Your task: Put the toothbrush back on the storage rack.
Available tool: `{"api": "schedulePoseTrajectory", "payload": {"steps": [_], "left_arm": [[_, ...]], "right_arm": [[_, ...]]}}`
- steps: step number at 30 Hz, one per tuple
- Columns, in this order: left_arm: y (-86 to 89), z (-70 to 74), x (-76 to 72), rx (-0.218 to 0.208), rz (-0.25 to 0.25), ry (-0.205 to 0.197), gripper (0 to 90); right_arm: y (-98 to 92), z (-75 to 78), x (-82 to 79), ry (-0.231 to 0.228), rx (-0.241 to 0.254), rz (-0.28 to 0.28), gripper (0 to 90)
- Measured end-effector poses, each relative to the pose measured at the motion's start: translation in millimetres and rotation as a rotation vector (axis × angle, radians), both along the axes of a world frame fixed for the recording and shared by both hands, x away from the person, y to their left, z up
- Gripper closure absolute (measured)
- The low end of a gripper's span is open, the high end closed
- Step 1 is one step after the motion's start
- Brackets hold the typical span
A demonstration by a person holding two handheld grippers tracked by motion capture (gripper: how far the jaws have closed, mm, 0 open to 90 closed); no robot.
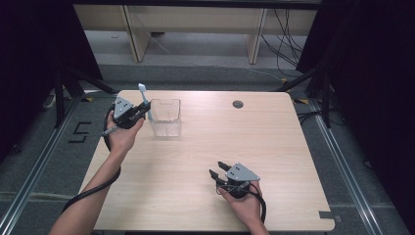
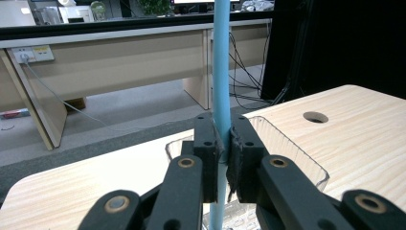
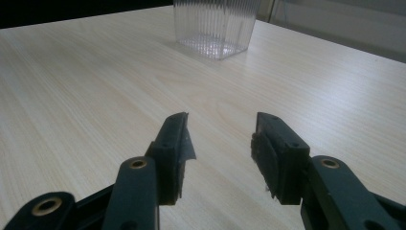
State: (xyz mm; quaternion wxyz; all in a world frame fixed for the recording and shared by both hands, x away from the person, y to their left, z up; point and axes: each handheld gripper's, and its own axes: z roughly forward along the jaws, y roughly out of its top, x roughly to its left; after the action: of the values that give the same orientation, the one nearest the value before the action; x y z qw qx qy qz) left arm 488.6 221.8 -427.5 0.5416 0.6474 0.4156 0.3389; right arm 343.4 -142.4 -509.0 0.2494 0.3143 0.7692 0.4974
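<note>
left gripper (image 2: 222, 153) is seen w/ jaws clamped on a light-blue toothbrush (image 2: 221, 72), held upright at the near rim of the clear ribbed container (image 1: 165, 117); pickup judged done, drop-in left. right gripper (image 3: 218, 143), jaws apart & empty, is rested on the wooden table (image 1: 274, 147).

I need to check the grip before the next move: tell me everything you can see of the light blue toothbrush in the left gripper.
The slim light blue plastic toothbrush stands nearly upright, its handle clamped between the shut black jaws of the left gripper. Its pale head points up, above the gripper. The lower end runs down below the pads at the near-left edge of the clear ribbed plastic container; whether its tip touches the container or table is hidden. Nothing else touches it.
</note>
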Motion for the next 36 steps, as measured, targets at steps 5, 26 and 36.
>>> {"api": "schedulePoseTrajectory", "payload": {"steps": [5, 26, 36], "left_arm": [[0.2, -3.2, 0.3, -0.001, 0.002, 0.012, 82.6], [0.1, -14.6, 2.0, 0.004, 0.011, 0.047, 82.6], [-0.3, -18.6, 2.3, 0.0, 0.013, 0.057, 82.7]], "right_arm": [[-0.1, -0.3, 0.2, 0.004, -0.001, 0.0, 55.6], [1.0, -1.0, -0.4, 0.017, 0.003, 0.003, 55.5], [0.6, -1.6, 0.9, 0.005, 0.004, 0.002, 55.4]]}}
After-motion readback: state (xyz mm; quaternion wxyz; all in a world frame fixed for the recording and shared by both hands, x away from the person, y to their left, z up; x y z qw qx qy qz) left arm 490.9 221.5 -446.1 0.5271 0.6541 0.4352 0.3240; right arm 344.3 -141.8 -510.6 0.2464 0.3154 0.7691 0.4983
